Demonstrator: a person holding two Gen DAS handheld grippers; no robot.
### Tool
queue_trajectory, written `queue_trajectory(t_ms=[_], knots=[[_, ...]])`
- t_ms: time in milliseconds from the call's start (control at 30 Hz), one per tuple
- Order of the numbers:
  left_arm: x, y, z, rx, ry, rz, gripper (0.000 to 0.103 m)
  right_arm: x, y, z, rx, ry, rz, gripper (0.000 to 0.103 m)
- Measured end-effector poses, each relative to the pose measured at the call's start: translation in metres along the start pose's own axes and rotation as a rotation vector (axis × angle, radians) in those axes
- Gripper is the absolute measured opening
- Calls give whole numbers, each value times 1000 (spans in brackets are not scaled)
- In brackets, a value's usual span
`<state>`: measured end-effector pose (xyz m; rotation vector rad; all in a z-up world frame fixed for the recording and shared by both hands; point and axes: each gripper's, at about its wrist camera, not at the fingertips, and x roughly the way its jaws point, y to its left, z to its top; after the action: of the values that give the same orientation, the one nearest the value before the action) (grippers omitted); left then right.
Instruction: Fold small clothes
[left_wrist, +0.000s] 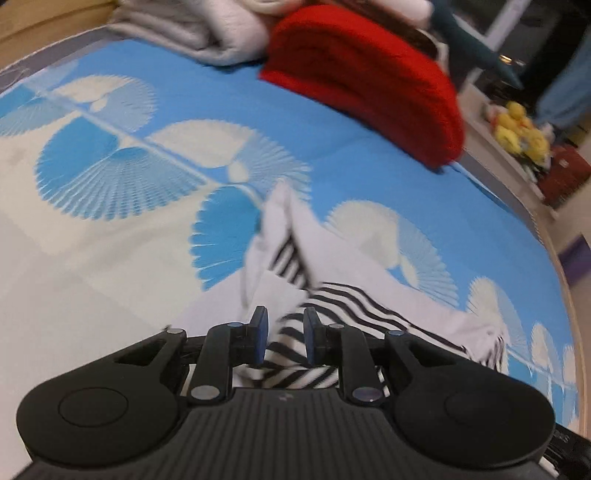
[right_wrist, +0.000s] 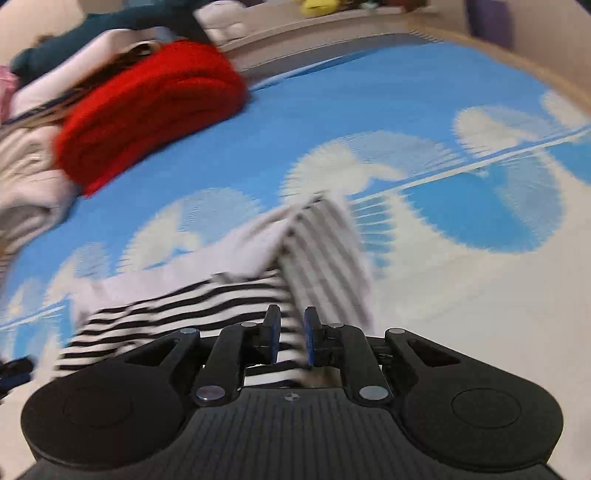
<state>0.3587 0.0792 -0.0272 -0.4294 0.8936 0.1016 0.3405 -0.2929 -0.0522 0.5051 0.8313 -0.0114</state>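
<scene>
A small garment (left_wrist: 332, 291), black-and-white striped with plain white parts, lies partly lifted over the blue bedspread (left_wrist: 110, 155). My left gripper (left_wrist: 284, 332) is shut on a striped fold that fills the gap between its blue pads. In the right wrist view the same garment (right_wrist: 166, 306) stretches off to the left, with a blurred striped flap hanging ahead. My right gripper (right_wrist: 291, 332) is shut on its striped edge. A dark shape at the lower left edge (right_wrist: 13, 369) looks like the other gripper.
A folded red knit (left_wrist: 369, 81) (right_wrist: 147, 110) lies at the far side of the bed beside a pile of pale folded clothes (left_wrist: 207, 33). The bed's wooden edge (left_wrist: 569, 295) curves along the right. Yellow plush toys (left_wrist: 517, 129) sit on a shelf beyond.
</scene>
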Motion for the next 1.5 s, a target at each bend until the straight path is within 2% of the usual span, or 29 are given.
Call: queue_trajectory(t_ms=[100,200,233,300,567,667,767,833,933,1033,1167,1267,1333,1400,1433,1500], knots=[[17,-1,-9,8,59,-13,21,18,4,-7,1,115,66,18],[42,13,-21,-28,176,66,21,38,4,-16,-6,216,-1,20],[49,18,-25,-42,215,97,21,42,3,-19,-14,228,-16,20],[55,28,-28,-75,257,107,21,47,2,-20,-14,239,-26,20],[29,14,-16,-15,151,43,21,47,8,-19,-32,225,-37,20],[34,13,-18,-12,178,50,21,46,8,-20,-37,228,-41,20],[47,22,-27,-39,252,77,21,47,9,-20,-44,228,-44,20],[47,25,-28,-56,253,79,21,46,10,-20,-45,228,-44,20],[36,19,-22,-26,204,62,21,45,10,-19,-43,225,-43,20],[19,9,-14,-4,117,20,21,43,10,-19,-48,219,-40,20],[-9,-13,-5,117,-1,-46,21,35,13,-15,-65,169,-23,20],[-40,-18,0,197,-70,-66,21,13,20,-3,-73,57,5,20],[-63,-17,0,223,-75,-70,21,-14,27,3,-99,-49,37,20],[-85,-10,-3,241,-58,-89,21,-46,30,2,-115,-129,33,20],[-96,-3,-7,243,-51,-93,21,-60,29,1,-111,-143,42,20],[-113,9,-21,248,-32,-88,30,-90,18,-4,-99,-147,72,20]])
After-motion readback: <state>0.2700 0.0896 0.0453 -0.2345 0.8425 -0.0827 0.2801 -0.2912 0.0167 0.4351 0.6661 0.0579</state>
